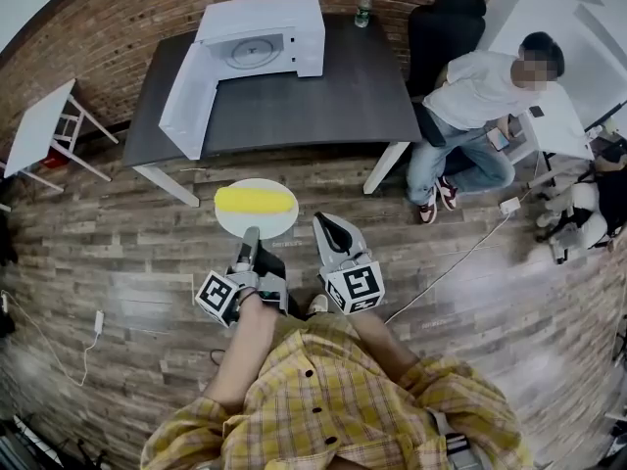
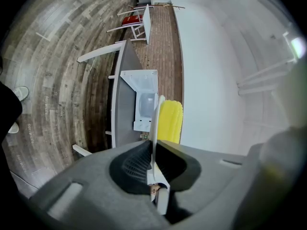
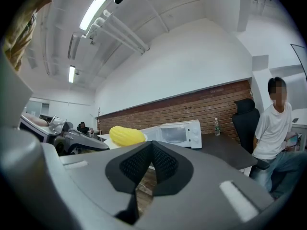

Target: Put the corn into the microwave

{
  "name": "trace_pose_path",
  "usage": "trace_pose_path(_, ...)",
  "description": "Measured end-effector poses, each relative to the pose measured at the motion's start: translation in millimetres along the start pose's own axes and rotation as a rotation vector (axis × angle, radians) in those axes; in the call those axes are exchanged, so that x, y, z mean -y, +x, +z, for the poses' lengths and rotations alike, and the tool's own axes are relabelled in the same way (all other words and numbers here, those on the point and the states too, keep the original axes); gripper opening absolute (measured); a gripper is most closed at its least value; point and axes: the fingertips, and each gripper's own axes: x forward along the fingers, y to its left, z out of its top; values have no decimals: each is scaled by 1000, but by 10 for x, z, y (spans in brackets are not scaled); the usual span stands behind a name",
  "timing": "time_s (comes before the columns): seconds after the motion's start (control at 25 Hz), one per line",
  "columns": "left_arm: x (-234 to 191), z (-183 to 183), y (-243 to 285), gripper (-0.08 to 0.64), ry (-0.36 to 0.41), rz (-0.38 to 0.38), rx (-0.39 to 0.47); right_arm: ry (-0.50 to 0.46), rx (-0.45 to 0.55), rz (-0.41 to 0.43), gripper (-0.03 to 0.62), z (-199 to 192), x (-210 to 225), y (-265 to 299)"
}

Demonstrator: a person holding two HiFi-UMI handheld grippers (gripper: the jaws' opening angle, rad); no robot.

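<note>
Hard to read first: in the left gripper view the plate [image 2: 154,123] is edge-on, just a thin white line, and it covers pt of the corn [image 2: 171,121] lying on it. In the right gripper view the plate sits mostly behind the jaws and only the corn's top shows above them. Microwave [image 1: 263,35] interior: from the head view I make out the turntable and not much else.

Left gripper [image 1: 251,235] pinches the plate's near rim. The plate is held about level in the air over the wood floor [image 1: 147,262], short of the tabletop [image 1: 323,96]. The corn lies crosswise on it. Right gripper [image 1: 328,225] has its jaws pressed together at the tips w/ nothing between them. It hangs just beside the plate's right edge; can't tell if it touches.

The microwave door [image 1: 186,98] is swung wide open toward me, standing at the left of the opening.

Around: bottle [image 1: 363,8] at the tabletop's back edge, right of the microwave. Black chair [image 1: 446,27] and a seated person [image 1: 480,106] are off the right end. Small white table [image 1: 39,125] far left. Cable [image 1: 460,260] runs across the floor at right.
</note>
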Motion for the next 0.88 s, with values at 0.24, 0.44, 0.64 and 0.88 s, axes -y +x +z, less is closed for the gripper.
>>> trace_pose_path(0.24,-35,-32,79,25,-9,3,3,7,-6,20,6,-37,37,57)
trace_pose_path(0.44,-111,14,333,25,-16,17,9,12,-18,15,6,-56,232,238)
trace_pose_path(0.64,-157,85,597,25,-21,18,8,2,-24,16,6,-83,355,469)
trace_pose_path(0.88,-230,180,906,25,-25,15,9,-5,-20,19,6,-110,522,734)
